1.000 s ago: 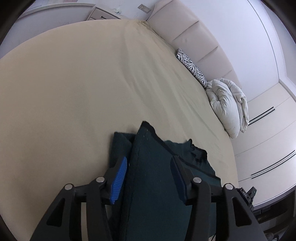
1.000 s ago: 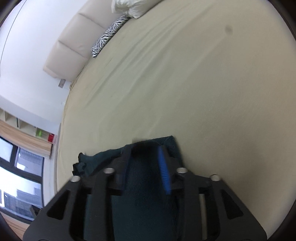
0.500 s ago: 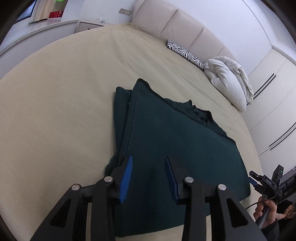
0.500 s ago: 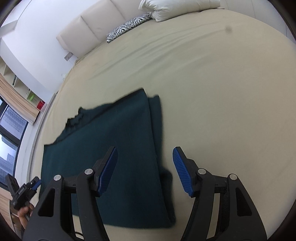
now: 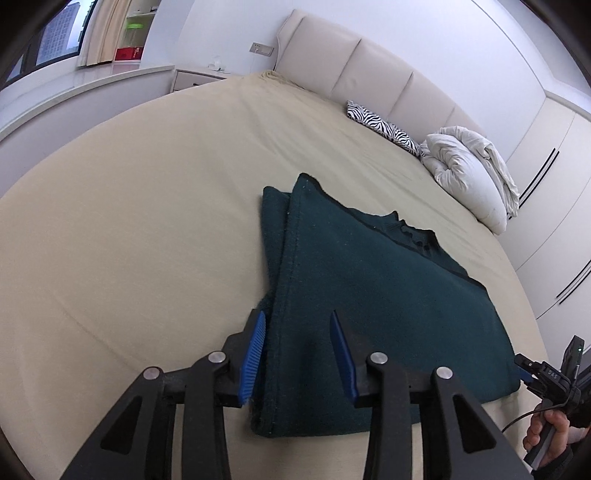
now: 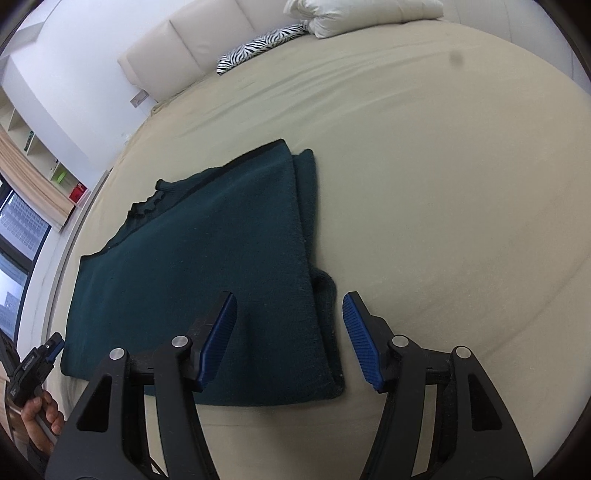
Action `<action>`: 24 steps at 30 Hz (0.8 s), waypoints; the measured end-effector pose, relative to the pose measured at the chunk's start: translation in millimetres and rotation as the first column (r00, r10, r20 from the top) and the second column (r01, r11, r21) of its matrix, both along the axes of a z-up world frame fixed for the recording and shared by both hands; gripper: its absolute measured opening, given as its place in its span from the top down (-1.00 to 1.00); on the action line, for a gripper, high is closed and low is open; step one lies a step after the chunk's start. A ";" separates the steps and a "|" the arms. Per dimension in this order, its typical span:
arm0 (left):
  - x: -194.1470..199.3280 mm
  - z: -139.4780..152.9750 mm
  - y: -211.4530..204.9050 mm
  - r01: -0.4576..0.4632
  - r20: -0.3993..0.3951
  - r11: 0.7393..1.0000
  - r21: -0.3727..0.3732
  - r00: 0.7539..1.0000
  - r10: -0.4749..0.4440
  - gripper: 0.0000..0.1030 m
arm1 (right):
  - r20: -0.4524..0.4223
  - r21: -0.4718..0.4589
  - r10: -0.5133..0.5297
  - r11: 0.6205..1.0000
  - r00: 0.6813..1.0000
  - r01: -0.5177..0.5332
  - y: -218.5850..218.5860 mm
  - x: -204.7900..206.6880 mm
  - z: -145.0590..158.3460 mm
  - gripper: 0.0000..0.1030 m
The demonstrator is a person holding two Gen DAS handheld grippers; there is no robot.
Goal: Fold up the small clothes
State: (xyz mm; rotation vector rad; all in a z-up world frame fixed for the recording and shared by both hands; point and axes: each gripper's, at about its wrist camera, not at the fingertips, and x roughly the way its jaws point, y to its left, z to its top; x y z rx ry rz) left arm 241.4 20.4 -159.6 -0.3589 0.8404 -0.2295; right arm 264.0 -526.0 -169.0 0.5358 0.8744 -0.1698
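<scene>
A dark green sweater (image 5: 369, 295) (image 6: 207, 258) lies flat on the beige bed (image 5: 129, 221), its sides folded in and its collar toward the headboard. My left gripper (image 5: 297, 317) hovers over the sweater's left folded edge near the hem. Its jaws are opening; fabric shows between the blue pads but they do not press on it. Over the right folded edge, my right gripper (image 6: 290, 299) stands open and holds nothing. Each gripper also shows at the edge of the other view, the right gripper (image 5: 546, 376) and the left gripper (image 6: 37, 358), each held by a hand.
A zebra-print pillow (image 5: 384, 127) (image 6: 258, 46) and a bundled white duvet (image 5: 469, 173) (image 6: 362, 11) lie against the padded headboard (image 5: 369, 74). A nightstand (image 5: 199, 77) and a window ledge stand beyond the bed's far left. White wardrobe doors (image 5: 554, 184) line the right.
Both grippers have pulled back from the sweater toward its hem and rolled level. The sweater, earlier close up between the jaws, now lies flat and free on the bed.
</scene>
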 end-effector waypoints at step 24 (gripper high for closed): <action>-7.4 -9.5 -10.4 0.055 0.013 0.984 0.172 0.998 -0.058 0.86 | -0.074 -0.078 0.028 0.996 0.997 -0.034 8.9 -0.9 -5.1 0.58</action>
